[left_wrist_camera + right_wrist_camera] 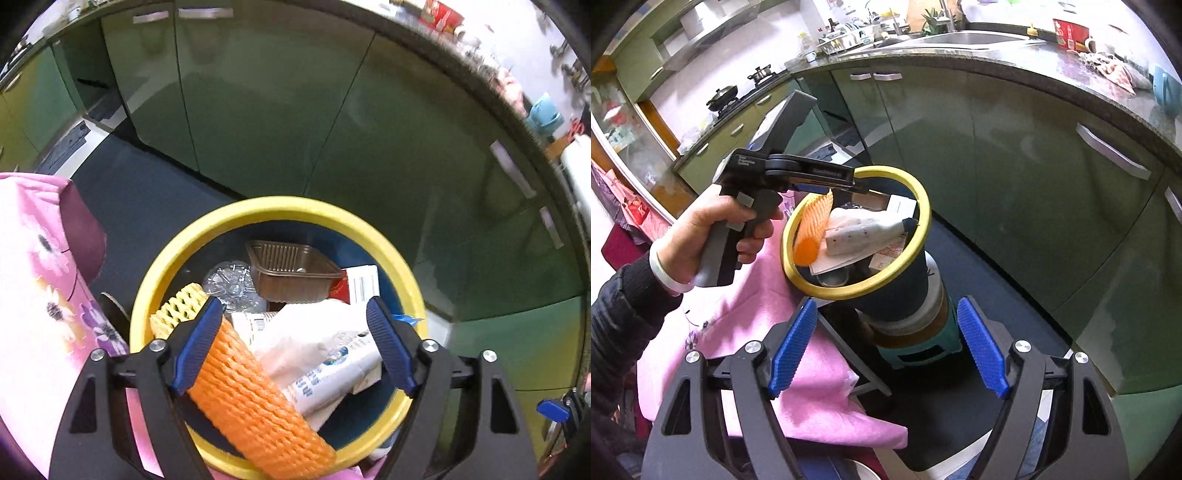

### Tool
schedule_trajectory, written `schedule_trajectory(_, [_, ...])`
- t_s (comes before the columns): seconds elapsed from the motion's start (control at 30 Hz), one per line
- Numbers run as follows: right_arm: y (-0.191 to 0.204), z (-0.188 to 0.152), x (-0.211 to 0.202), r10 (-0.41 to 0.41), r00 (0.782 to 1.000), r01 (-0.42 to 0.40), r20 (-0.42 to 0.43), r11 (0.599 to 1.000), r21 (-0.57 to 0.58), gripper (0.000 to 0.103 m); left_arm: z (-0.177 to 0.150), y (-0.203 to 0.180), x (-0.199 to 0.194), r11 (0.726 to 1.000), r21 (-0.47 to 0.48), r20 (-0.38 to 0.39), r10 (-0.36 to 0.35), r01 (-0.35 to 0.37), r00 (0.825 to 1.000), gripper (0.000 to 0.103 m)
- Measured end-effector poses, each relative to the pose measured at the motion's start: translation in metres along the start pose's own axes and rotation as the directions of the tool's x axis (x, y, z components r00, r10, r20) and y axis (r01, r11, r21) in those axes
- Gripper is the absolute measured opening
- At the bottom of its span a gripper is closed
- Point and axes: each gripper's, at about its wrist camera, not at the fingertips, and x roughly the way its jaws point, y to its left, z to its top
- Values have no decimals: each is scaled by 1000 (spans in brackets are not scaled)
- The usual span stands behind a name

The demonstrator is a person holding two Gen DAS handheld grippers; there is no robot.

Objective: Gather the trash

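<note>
The left gripper [293, 345] is hanging over the yellow-rimmed bin [384, 236], jaws released, the orange foam net [255, 402] leaning against its seven-o'clock pad, long axis running eleven to five. The right gripper [886, 349] is waiting empty, farther off.

Green cabinets [1015, 177] curve under a dark stone counter [1052, 70]; a sink [975, 37] lies far, a stove [738, 96] left, the floor [147, 192] dark.

Yellow-rimmed dark blue bins [397, 271]: one
Orange foam fruit nets [255, 402]: one
Yellow foam nets [177, 312]: one
Brown ribbed plastic trays [291, 269]: one
</note>
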Motion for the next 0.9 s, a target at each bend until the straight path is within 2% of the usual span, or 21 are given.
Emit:
schedule_trajectory(0.1, [9, -2, -4, 8, 1000, -8, 3, 1000, -14, 80, -15, 4, -36, 1000, -5, 103, -22, 22, 994, 76])
schedule_trajectory(0.2, [22, -7, -5, 30, 1000, -30, -1, 999, -32, 81, -45, 11, -87, 1000, -3, 227, -30, 31, 973, 80])
schedule_trajectory(0.27, [35, -11, -5, 55, 998, -55, -9, 997, -55, 82, -80, 20, -131, 999, -9, 322, -26, 30, 947, 87])
schedule_trajectory(0.33, [51, -15, -2, 76, 997, -77, -18, 993, -85, 82, -105, 27, -163, 1000, -19, 382, -1, 9, 924, 90])
schedule_trajectory(0.43, [77, -21, 0, 105, 994, -107, -24, 985, -135, 82, -168, 47, -221, 994, -89, 469, 104, -70, 877, 94])
schedule_trajectory(0.5, [98, -25, -1, 126, 992, -127, -16, 976, -178, 82, -202, 63, -248, 984, -148, 503, 161, -99, 849, 96])
schedule_trajectory(0.57, [112, -27, -3, 151, 988, -149, -3, 968, -204, 89, -247, 77, -275, 964, -224, 525, 244, -145, 816, 96])
schedule_trajectory(0.67, [136, -31, -8, 187, 982, -174, 29, 954, -245, 91, -301, 93, -301, 923, -325, 528, 359, -207, 770, 96])
schedule_trajectory(0.77, [156, -34, -14, 193, 980, -170, 53, 944, -283, 93, -353, 108, -322, 852, -437, 497, 497, -290, 711, 96])
schedule_trajectory(0.9, [175, -40, -26, 202, 976, -163, 87, 931, -327, 98, -406, 124, -349, 789, -535, 485, 579, -301, 655, 96])
